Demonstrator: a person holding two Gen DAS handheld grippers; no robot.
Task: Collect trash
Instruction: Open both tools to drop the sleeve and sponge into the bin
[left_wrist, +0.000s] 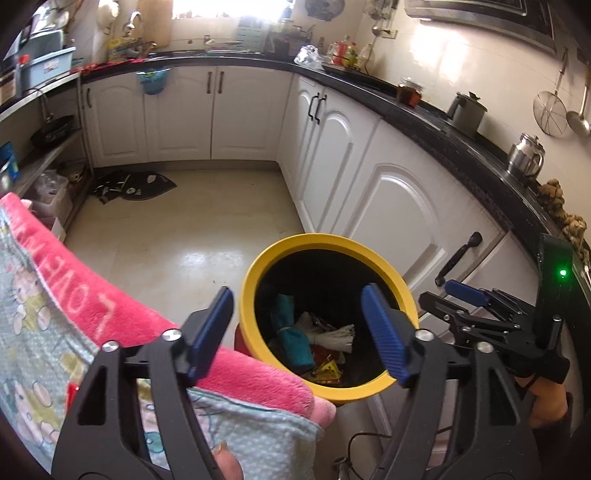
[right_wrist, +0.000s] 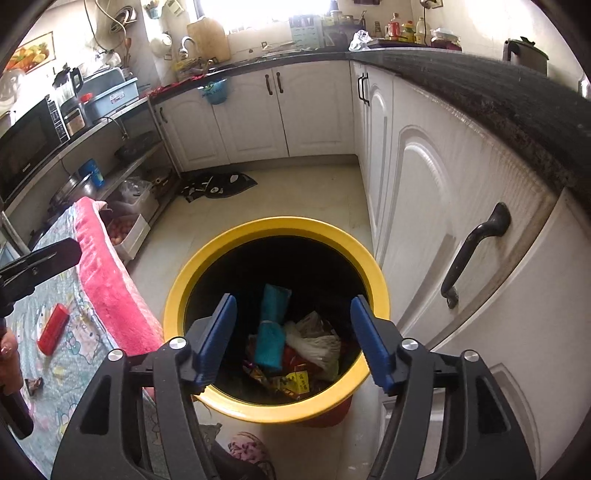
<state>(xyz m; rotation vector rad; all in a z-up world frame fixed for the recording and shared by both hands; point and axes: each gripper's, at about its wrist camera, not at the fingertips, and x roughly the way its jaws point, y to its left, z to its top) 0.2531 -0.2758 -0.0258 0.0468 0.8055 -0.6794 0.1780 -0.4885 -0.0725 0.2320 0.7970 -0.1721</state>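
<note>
A yellow-rimmed trash bin (left_wrist: 258, 273) (right_wrist: 192, 266) stands on the kitchen floor. Inside lie a teal cloth (right_wrist: 271, 332) (left_wrist: 291, 332), a white bundle (right_wrist: 317, 347) and colourful wrappers (right_wrist: 295, 382). My left gripper (left_wrist: 295, 332) is open and empty above the bin's near rim. My right gripper (right_wrist: 293, 336) is open and empty over the bin mouth; it also shows at the right of the left wrist view (left_wrist: 469, 295). On the blanket-covered surface (right_wrist: 74, 354) at the left lie a red packet (right_wrist: 53, 328) and a small dark wrapper (right_wrist: 34, 384).
White cabinet doors (right_wrist: 424, 206) with black handles (right_wrist: 472, 251) run along the right under a dark countertop (right_wrist: 480, 85). A dark mat (right_wrist: 218, 186) lies on the floor. A metal shelf rack (right_wrist: 122, 162) stands at the left. A slipper (right_wrist: 247, 450) lies below the bin.
</note>
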